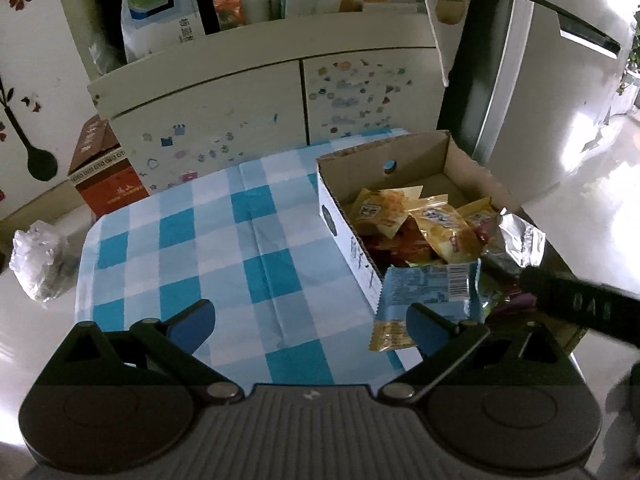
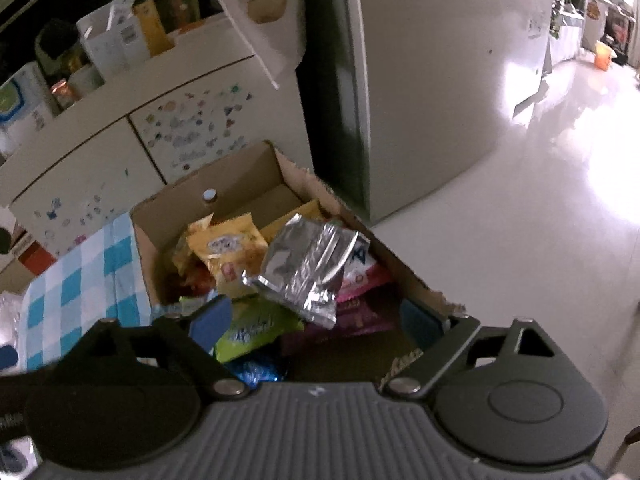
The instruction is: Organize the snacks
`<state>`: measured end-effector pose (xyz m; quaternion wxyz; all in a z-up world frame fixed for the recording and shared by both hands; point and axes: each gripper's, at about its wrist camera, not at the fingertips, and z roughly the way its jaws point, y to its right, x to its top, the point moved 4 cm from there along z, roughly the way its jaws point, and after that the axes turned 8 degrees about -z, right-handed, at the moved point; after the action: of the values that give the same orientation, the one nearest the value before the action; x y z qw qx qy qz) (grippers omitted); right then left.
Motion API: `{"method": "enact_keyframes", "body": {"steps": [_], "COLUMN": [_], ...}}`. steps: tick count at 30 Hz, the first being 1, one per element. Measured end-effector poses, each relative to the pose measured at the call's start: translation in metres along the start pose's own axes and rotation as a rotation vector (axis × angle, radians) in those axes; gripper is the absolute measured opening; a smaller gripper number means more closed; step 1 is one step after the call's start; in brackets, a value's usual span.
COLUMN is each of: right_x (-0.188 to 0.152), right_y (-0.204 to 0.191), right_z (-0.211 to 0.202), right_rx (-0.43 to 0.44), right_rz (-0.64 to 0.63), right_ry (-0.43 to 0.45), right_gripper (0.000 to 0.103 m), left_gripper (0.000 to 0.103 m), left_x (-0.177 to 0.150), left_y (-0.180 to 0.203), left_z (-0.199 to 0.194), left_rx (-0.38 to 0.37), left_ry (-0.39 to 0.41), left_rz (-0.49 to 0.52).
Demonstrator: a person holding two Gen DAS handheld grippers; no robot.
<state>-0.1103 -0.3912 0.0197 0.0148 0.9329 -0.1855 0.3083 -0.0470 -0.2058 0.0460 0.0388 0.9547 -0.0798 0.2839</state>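
A cardboard box [image 1: 332,208] stands on the right part of the blue-checked cloth [image 1: 224,248], and it holds several snack packets. My left gripper [image 1: 310,328] hovers open over the cloth, nothing between its fingers. Its right finger [image 1: 430,330] overlaps a blue packet [image 1: 430,288] at the box's near corner, with a small yellow packet [image 1: 390,334] below. My right gripper [image 2: 316,324] is open above the box [image 2: 248,172]. A silver foil packet [image 2: 304,272] lies loose on the pile just past its fingertips, over green [image 2: 256,332], pink [image 2: 360,280] and yellow [image 2: 228,248] packets.
A stickered cabinet [image 1: 248,120] stands behind the table. A red-brown carton [image 1: 104,172] and a crumpled plastic bag [image 1: 40,260] are to the left. A tall white appliance [image 2: 420,100] and shiny floor [image 2: 540,220] lie to the box's right. The right gripper's body [image 1: 576,304] crosses the box's near right corner.
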Motion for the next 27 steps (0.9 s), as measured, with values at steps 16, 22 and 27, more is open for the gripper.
{"method": "enact_keyframes", "body": {"steps": [16,22,27], "right_x": [-0.018,-0.017,-0.017], "right_y": [-0.007,-0.007,-0.008], "right_z": [-0.002,0.000,0.001], "right_rx": [-0.017,-0.027,-0.042], "right_rz": [-0.004,-0.011,-0.011], "right_ry": [-0.031,-0.028,-0.028], "right_gripper": [0.093,0.093,0.093], "left_gripper": [0.103,0.103,0.103], "left_x": [0.001,0.006,0.009], "left_y": [0.010,0.013,0.016], "left_z": [0.005,0.006,0.006], "left_rx": [0.023,0.038,0.048], "left_ry": [0.002,0.015,0.028], "left_rz": [0.061,0.079,0.098]}}
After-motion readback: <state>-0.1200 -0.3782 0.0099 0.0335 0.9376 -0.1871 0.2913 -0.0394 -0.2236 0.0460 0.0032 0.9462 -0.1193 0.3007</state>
